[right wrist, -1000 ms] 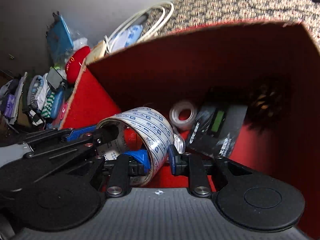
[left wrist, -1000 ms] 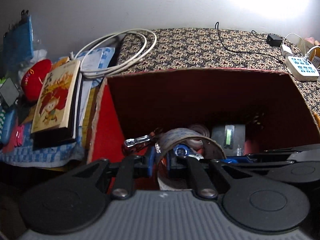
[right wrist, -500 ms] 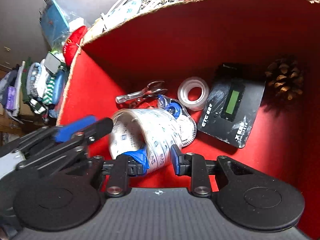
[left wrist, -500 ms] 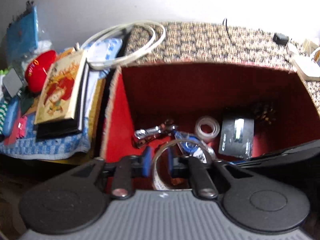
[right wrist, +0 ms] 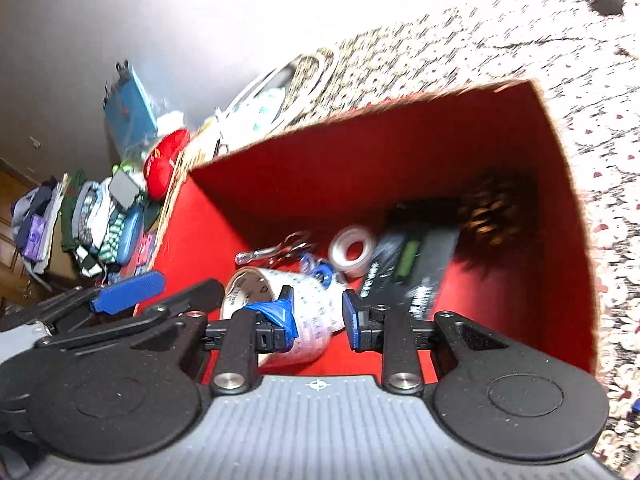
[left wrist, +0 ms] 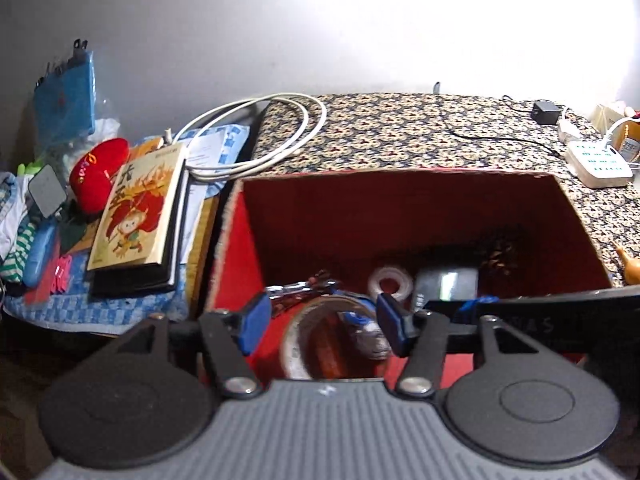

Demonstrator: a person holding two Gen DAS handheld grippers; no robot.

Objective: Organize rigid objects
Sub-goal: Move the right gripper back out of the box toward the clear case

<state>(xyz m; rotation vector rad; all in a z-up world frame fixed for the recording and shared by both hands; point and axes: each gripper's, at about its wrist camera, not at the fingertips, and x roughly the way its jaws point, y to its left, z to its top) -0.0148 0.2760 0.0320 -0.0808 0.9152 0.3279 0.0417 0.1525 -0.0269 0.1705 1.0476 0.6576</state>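
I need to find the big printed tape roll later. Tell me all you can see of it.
The big tape roll is a wide white ring printed with small blue marks, brownish inside. It lies on its side on the floor of the red box, near the left wall, open end showing. A small blue-cored dispenser lies against it. Neither gripper's jaws press it.

The left gripper [left wrist: 320,318] points steeply downward, its blue pads [left wrist: 253,316] standing wide apart; the jaws have just been opening, and neither pad presses on anything. The right gripper [right wrist: 318,312] tilts down at much the same slant, its jaws parted only a little and touching nothing. From the right wrist view the left gripper's fingers [right wrist: 128,298] reach in at about nine o'clock, just beside the right one.
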